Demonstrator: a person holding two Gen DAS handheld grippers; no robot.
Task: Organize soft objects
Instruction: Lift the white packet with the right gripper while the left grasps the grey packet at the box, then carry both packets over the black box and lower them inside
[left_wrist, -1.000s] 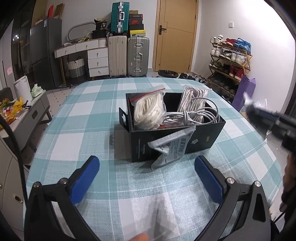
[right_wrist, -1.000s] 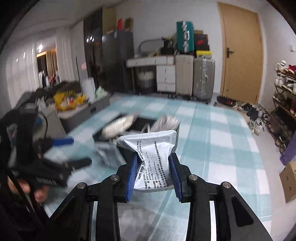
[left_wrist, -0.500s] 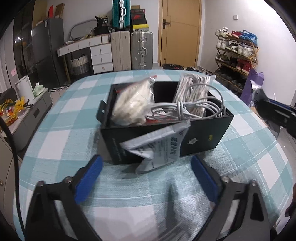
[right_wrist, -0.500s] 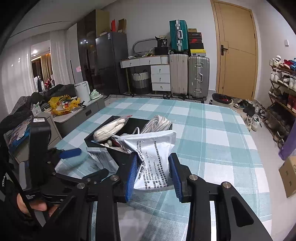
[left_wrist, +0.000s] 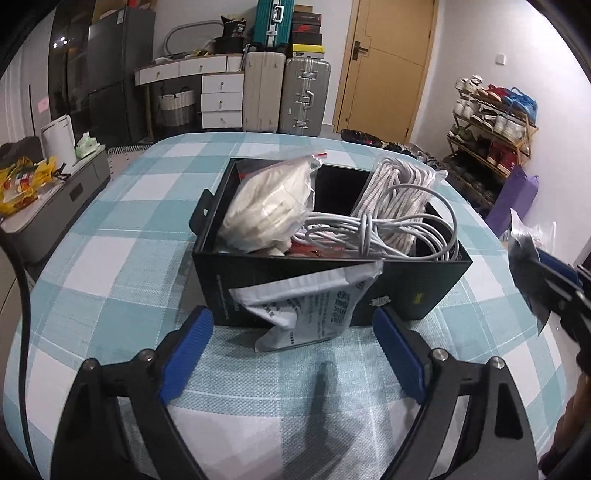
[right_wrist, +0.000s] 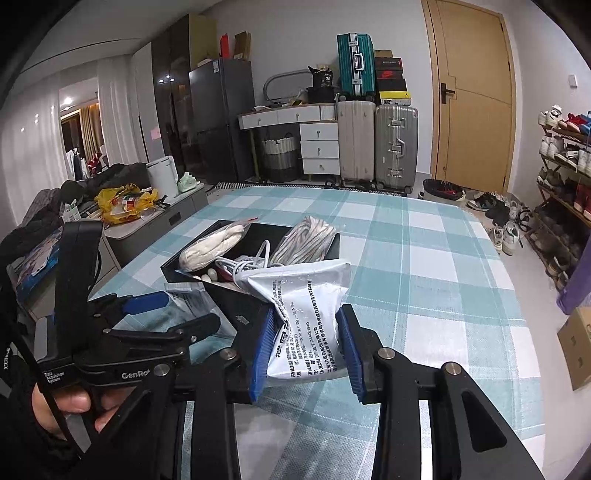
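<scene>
closer: left hand-held gripper (left_wrist: 291, 354) | pouches (left_wrist: 314, 306): 2 | black box (left_wrist: 417, 280): 1

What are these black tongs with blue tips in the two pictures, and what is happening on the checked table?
No robot is here: a person holds one hand tool in each hand, and a camera on each tool looks along its two fingers. In the left camera's picture, the left tongs stand open, their jaws having just been closing a little, around a white printed plastic pouch that leans against a black open cardboard box on the teal-and-white checked tablecloth. The box holds a clear bag of cream cord, a bundle of white braided rope and a white cable. In the right camera's picture, the right tongs grip a second white printed pouch.
</scene>
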